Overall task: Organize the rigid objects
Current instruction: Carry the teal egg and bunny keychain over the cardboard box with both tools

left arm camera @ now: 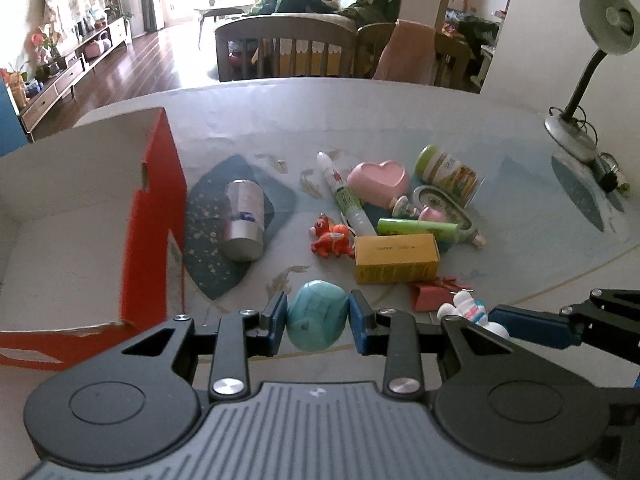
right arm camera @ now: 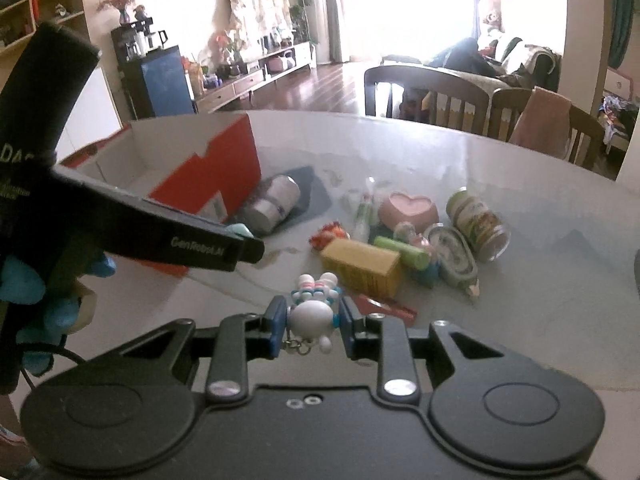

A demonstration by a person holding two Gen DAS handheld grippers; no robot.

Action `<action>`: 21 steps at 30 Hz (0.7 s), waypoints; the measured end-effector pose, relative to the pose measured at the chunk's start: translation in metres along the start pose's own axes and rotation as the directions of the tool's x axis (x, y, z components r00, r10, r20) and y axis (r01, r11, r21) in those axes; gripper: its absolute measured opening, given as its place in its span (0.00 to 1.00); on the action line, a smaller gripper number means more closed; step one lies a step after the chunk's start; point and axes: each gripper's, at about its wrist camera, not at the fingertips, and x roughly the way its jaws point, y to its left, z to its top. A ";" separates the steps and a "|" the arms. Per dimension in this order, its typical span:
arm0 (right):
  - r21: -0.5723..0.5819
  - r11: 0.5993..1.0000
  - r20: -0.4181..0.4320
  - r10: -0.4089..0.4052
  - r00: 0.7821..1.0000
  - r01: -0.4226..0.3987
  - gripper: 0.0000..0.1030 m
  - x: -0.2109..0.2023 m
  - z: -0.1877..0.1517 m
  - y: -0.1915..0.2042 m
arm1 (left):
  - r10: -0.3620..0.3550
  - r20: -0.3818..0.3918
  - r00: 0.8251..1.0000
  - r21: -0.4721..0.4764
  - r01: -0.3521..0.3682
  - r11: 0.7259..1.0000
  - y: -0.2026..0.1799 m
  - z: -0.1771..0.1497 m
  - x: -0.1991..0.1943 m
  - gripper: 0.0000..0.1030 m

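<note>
Two claws are each clamped on something, left claw (left arm camera: 318,322) on a teal egg-shaped thing (left arm camera: 317,315), right claw (right arm camera: 313,327) on a bunny figure (right arm camera: 314,312), but the red box (left arm camera: 80,220) looks empty and the counter (left arm camera: 400,120) pile's untouched.

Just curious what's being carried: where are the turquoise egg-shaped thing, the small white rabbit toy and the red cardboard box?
turquoise egg-shaped thing (left arm camera: 317,315): left wrist view, its front face.
small white rabbit toy (right arm camera: 313,316): right wrist view, its round body.
red cardboard box (left arm camera: 150,232): left wrist view, its red side wall.

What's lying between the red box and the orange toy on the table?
A silver can on its side, resting on a dark blue mat. The left wrist view shows it best.
</note>
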 end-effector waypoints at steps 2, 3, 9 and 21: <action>-0.005 1.000 0.007 0.004 1.000 -0.004 0.26 -0.004 0.006 0.004 | -0.006 0.004 1.000 -0.006 0.006 1.000 0.003 0.002 -0.009 0.32; -0.006 1.000 0.013 0.004 1.000 -0.004 0.26 -0.007 0.010 0.007 | -0.006 0.005 1.000 -0.003 0.006 1.000 0.004 0.002 -0.012 0.32; -0.011 1.000 0.045 0.023 0.999 -0.023 0.26 -0.014 0.035 0.025 | -0.019 0.012 1.000 -0.025 0.019 1.000 0.025 0.010 -0.032 0.32; -0.014 1.000 0.101 0.003 0.995 -0.002 0.26 0.007 0.084 0.092 | -0.045 0.051 0.998 -0.053 0.048 0.997 0.109 0.019 -0.070 0.32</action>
